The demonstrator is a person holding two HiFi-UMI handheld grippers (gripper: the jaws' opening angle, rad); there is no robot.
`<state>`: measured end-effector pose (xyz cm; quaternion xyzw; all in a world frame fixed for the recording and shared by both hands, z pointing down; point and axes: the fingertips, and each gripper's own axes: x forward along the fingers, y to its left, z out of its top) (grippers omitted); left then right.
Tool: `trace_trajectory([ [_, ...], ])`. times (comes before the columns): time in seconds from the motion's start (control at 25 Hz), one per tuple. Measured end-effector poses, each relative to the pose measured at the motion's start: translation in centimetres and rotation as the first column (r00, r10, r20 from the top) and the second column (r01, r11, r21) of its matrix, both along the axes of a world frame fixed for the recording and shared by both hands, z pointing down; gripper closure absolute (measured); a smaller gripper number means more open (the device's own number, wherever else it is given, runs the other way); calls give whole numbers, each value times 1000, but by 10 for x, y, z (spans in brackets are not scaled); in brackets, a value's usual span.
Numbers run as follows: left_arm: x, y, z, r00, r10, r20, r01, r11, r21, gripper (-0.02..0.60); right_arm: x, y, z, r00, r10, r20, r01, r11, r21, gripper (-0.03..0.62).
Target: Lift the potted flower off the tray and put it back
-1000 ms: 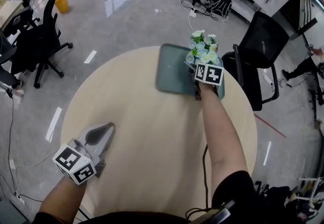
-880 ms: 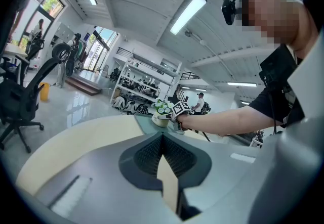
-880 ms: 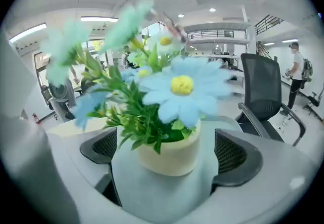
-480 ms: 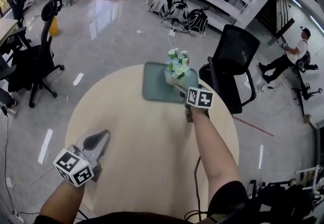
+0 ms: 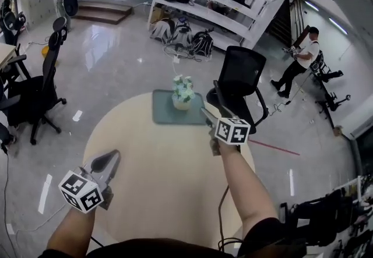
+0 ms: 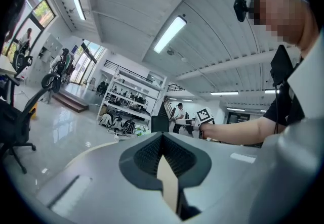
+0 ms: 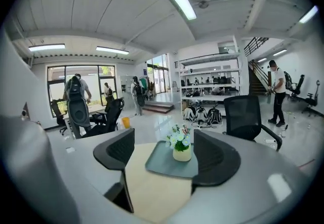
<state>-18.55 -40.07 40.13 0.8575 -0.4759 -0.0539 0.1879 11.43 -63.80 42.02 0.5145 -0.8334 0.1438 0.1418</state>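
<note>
Right gripper view shows my right claw (image 7: 164, 153) spread, its jaws just narrowing and pinching nothing. The potted flower (image 7: 181, 148) stands on the tray (image 7: 159, 162) at twelve o'clock, well apart. My left claw (image 6: 162, 142) is pressed together. A careless swing back in could topple the pot.

Seen from overhead, the potted flower (image 5: 182, 91) seems too small to tell its pot's shape.

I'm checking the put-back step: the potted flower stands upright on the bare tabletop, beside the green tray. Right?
Not quite. The potted flower does stand upright, but on the green tray, not beside it. The right gripper view shows this.
</note>
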Motion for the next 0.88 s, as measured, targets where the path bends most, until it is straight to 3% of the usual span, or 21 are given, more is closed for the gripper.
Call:
trace_trajectory([
  [0.2, -5, 31, -26, 1000, 12, -21, -12, 1000, 8, 588, 9, 77, -73, 997, -58, 44, 53, 993, 102, 309],
  [0.4, 11, 57, -49, 999, 34, -17, -34, 999, 22, 588, 43, 157, -121, 990, -78, 120, 58, 985, 164, 383],
  [0.56, 47, 79, -63, 998, 69, -8, -68, 996, 51, 588, 79, 217, -143, 981, -92, 169, 58, 979, 197, 433],
  [0.8, 120, 117, -87, 996, 91, 7, -91, 993, 80, 588, 136, 304, -150, 984, -122, 127, 91, 970, 224, 565],
  [0.88, 148, 135, -91, 996, 92, 10, -92, 992, 89, 588, 154, 334, -145, 982, -139, 131, 109, 971, 214, 580],
])
